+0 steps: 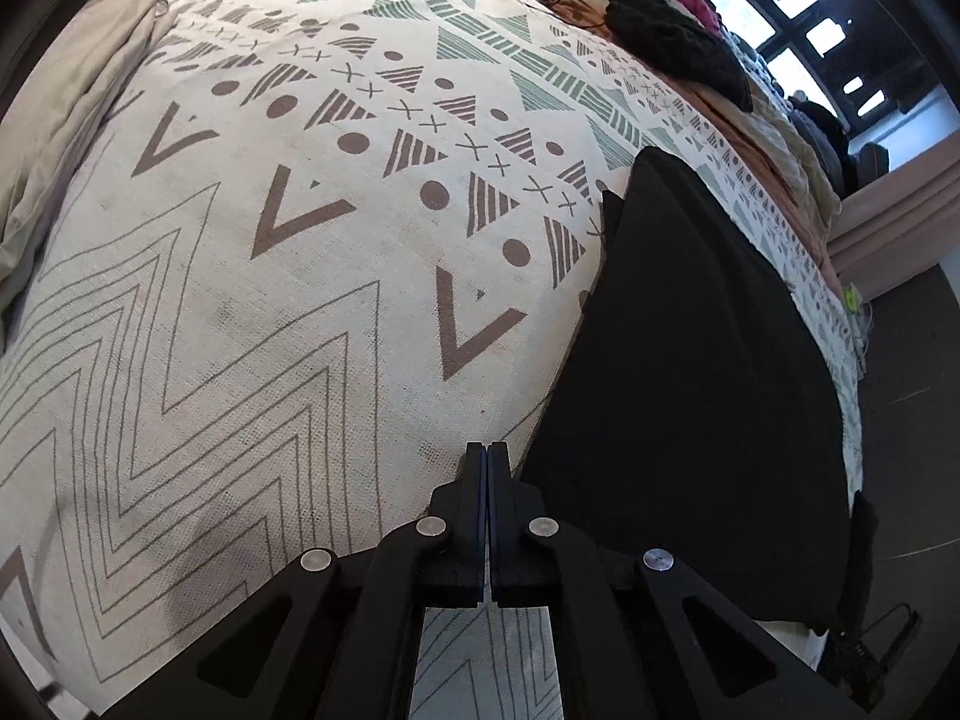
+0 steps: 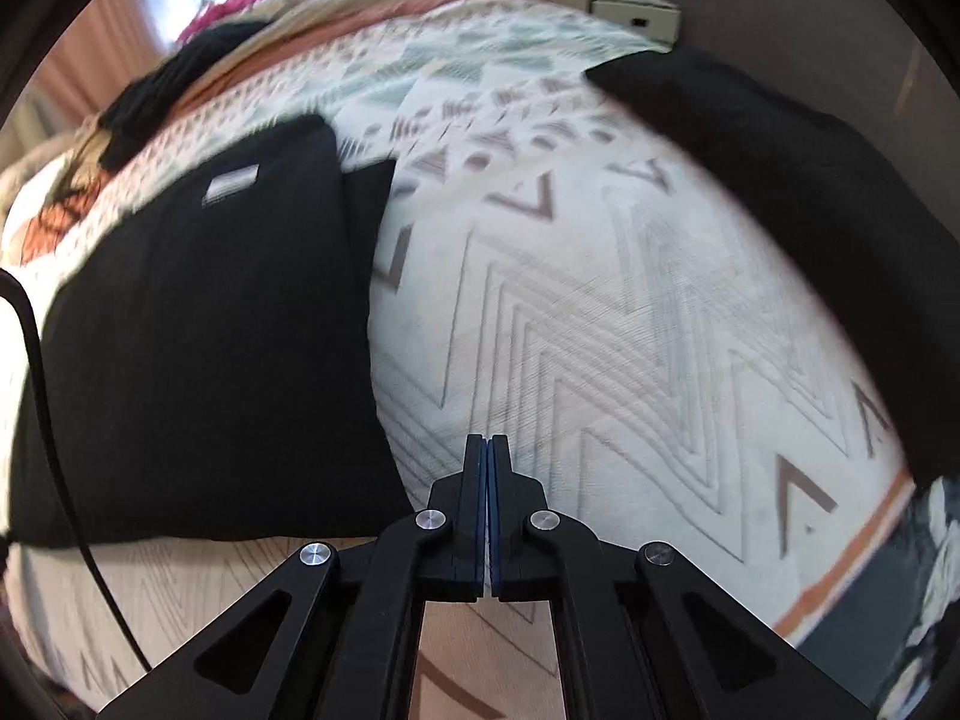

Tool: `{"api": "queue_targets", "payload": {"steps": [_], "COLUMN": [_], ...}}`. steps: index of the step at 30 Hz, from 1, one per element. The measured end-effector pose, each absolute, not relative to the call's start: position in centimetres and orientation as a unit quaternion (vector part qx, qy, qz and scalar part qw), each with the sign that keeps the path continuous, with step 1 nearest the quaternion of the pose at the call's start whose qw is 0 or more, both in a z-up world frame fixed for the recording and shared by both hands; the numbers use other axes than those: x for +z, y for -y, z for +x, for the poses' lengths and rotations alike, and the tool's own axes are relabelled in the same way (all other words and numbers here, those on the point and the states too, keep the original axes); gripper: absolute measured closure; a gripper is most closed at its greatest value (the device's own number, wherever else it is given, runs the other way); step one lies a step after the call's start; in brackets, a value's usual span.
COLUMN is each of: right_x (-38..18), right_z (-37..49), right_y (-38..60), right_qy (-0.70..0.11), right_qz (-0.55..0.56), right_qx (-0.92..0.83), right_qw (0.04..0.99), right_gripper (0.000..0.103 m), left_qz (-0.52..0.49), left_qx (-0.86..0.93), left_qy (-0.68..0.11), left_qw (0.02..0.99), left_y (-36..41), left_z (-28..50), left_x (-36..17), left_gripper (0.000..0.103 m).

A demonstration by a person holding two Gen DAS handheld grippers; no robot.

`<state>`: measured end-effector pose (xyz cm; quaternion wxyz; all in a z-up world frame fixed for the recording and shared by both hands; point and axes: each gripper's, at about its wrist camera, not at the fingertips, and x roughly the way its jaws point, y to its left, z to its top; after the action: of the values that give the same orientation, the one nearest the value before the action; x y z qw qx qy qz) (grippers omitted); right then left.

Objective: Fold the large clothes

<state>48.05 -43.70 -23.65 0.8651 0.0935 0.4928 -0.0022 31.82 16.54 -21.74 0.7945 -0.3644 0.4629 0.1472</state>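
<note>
Right wrist view alone shows a pale label (image 2: 231,185) on the folded black garment (image 2: 198,348) and a second dark cloth (image 2: 840,192) far right. Left gripper (image 1: 486,450): jaws together, empty, garment just right of it on the patterned bedspread (image 1: 240,276). Right gripper (image 2: 486,443): jaws together, empty, garment just left.

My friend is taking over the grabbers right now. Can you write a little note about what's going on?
Left gripper: shut, holding nothing, over the patterned white bedspread.
Right gripper: shut, empty too.
Folded black garment with a grey label: lies flat on the bedspread, left of the right gripper in its view, right of the left gripper in the other.
Second dark cloth: at far right of the right view, blurred, so its state is unclear.
Done: the black garment looks folded.
Left: probably the other dark cloth and the pile of clothes at the far edge.
</note>
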Motion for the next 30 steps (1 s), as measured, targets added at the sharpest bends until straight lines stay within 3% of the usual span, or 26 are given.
{"api": "queue_targets", "payload": {"steps": [2, 3, 4, 6, 11, 14, 20, 25, 30], "right_x": [-22.2, -21.4, -20.9, -19.5, -18.0, -19.0, -20.6, -20.5, -20.4], "right_z": [47.7, 47.5, 47.5, 47.1, 47.1, 48.0, 48.5, 48.2, 48.2], "right_y": [43.3, 42.8, 42.3, 41.1, 35.6, 32.7, 28.4, 25.9, 23.8], "right_qy": [-0.472, -0.462, -0.453, -0.424, -0.407, -0.427, -0.452, -0.455, -0.458], "right_qz": [0.106, 0.107, 0.107, 0.105, 0.081, 0.069, 0.047, 0.057, 0.062], "right_qx": [0.007, 0.012, 0.015, 0.023, 0.071, 0.09, 0.117, 0.156, 0.177], "right_qw": [0.875, 0.88, 0.885, 0.9, 0.907, 0.897, 0.883, 0.875, 0.869], "right_gripper": [0.103, 0.091, 0.06, 0.036, 0.036, 0.036, 0.041, 0.058, 0.061], "left_qz": [-0.371, -0.373, -0.377, -0.396, -0.449, -0.459, -0.469, -0.49, -0.504], "left_qx": [0.141, 0.141, 0.14, 0.138, 0.134, 0.131, 0.104, 0.08, 0.076], "left_qy": [-0.459, -0.457, -0.453, -0.447, -0.434, -0.418, -0.414, -0.43, -0.436], "left_qw": [0.795, 0.795, 0.796, 0.79, 0.77, 0.773, 0.773, 0.754, 0.741], "left_y": [-16.6, -16.6, -16.7, -17.0, -18.2, -18.3, -17.4, -15.2, -13.3], "left_z": [31.4, 31.2, 30.9, 30.6, 29.5, 28.8, 29.4, 31.1, 32.7], "left_x": [-21.3, -21.1, -21.0, -21.1, -21.6, -21.0, -20.2, -21.6, -23.0], "left_gripper": [0.092, 0.086, 0.084, 0.075, 0.062, 0.042, 0.041, 0.041, 0.041]}}
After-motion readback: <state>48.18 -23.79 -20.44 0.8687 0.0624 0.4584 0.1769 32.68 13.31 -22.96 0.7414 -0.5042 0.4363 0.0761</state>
